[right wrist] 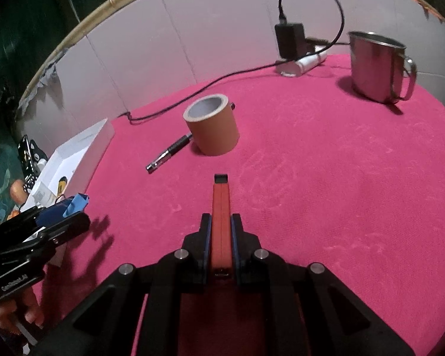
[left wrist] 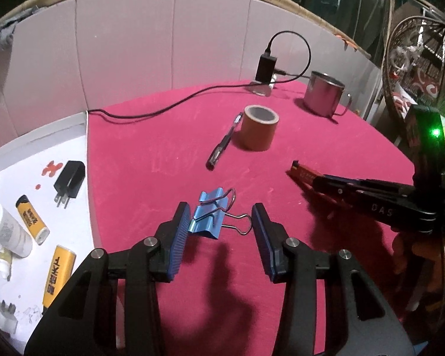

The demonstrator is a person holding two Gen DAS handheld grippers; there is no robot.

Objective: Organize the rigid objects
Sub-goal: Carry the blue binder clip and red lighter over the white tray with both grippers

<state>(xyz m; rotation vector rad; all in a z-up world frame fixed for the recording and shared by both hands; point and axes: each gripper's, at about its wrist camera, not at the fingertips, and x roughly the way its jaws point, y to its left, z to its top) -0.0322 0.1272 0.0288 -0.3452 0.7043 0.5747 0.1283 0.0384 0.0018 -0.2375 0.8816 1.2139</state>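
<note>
blue binder clip [left wrist: 209,214] between parted jaws

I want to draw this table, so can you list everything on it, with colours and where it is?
Binder clip: 1, blue, between the left gripper's fingers.
Flat bar: 1, red-orange, held in the right gripper.
Tape roll: 1, brown, middle of cloth.
Pen: 1, black, beside the tape.
Mug: 1, steel, far right.
Charger: 1, black, far edge, cabled.
Tray: 1, white, left.
Plug: 1, black, in tray.
Yellow tubes: 2, in tray.
Bottle: 1, white, in tray.
Cloth: 1, pink.
Left gripper: open.
Right gripper: shut.
</note>
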